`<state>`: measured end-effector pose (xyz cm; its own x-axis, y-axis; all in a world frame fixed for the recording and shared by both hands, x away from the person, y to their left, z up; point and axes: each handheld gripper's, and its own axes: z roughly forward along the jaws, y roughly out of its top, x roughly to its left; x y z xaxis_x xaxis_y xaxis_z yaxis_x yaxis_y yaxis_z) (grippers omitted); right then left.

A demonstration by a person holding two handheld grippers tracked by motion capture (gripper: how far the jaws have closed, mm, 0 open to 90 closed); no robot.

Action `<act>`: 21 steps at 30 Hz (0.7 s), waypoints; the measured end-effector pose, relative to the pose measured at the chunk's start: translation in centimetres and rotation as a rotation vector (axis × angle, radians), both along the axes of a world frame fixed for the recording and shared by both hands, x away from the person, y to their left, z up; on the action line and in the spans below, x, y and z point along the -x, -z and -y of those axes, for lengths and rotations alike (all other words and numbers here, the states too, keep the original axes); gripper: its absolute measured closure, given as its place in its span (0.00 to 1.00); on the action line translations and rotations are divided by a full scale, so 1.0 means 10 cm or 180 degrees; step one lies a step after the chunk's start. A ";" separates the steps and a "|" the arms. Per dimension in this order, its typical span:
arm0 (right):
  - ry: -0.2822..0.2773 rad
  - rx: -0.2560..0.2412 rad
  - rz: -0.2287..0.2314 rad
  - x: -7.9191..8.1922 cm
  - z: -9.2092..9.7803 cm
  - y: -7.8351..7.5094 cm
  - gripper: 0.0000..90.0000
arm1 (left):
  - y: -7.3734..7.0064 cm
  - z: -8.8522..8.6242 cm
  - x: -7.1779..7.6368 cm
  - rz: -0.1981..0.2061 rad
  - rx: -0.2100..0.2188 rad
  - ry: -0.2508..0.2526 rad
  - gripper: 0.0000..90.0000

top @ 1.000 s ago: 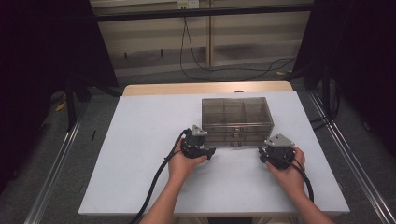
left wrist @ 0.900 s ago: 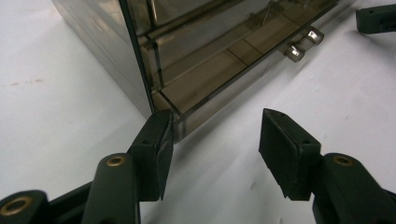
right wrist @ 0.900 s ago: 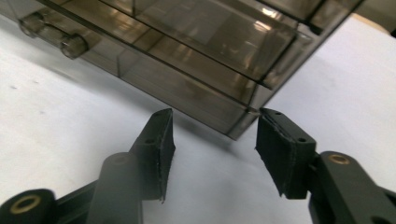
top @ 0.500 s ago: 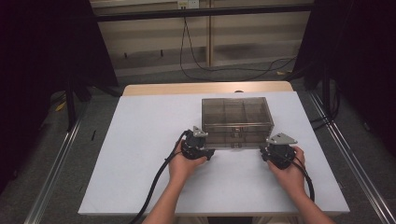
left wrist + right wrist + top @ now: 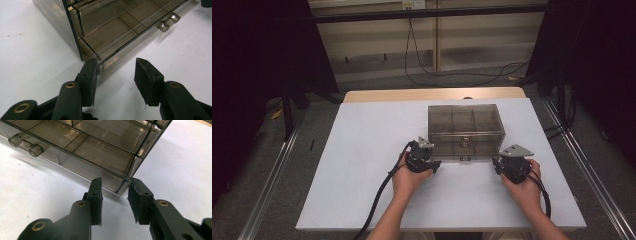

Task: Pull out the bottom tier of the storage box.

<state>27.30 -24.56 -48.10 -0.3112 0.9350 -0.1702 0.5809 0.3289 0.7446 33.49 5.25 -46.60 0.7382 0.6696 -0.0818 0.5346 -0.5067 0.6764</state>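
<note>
Drawer box (image 5: 465, 131), smoky clear plastic with inner dividers, is standing on the white table (image 5: 362, 150) just right of centre, its long axis running left to right and its drawer front facing the near edge. Left gripper (image 5: 428, 164) is sitting at the box's near left corner, jaws parted and holding nothing; in the left gripper view (image 5: 115, 80) the inner pad (image 5: 89, 78) is lying against or just beside the protruding corner of the bottom drawer (image 5: 117, 47), which seems to be standing slightly proud of the box wall, while the other pad is hanging over bare table. Right gripper (image 5: 508, 165) is sitting at the near right corner, jaws likewise parted and empty; in the right gripper view (image 5: 114, 200) the box corner (image 5: 125, 185) is pointing into the gap between the pads, close to the tips, contact not certain. Paired drawer handles (image 5: 25, 145) are lying between the two tools at the middle of the near face, about equally distant from each, so neither hand is clearly the nearer. Both tools are pointing away from the person toward the far edge, bracketing the box's near face end to end. Judged bearing for the coming move: the box is lying directly ahead of both sets of jaws.
</note>
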 end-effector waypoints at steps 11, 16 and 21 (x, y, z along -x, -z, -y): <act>-0.0022 -0.0081 -0.0008 0.02 0.02 0.00 0.69 | 0.02 0.00 0.02 -0.0013 0.0011 -0.0028 0.61; -0.0066 -0.0119 -0.0017 -0.02 0.01 0.02 0.64 | 0.02 0.00 0.02 -0.0042 0.0021 -0.0019 0.61; -0.0092 -0.0094 -0.0052 -0.03 0.01 0.03 0.65 | 0.03 0.01 0.02 -0.0035 0.0016 -0.0044 0.61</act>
<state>27.59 -24.63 -48.40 -0.3407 0.9301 -0.1373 0.5836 0.3237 0.7447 33.28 5.19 -46.87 0.7279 0.6793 -0.0932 0.5490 -0.4959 0.6729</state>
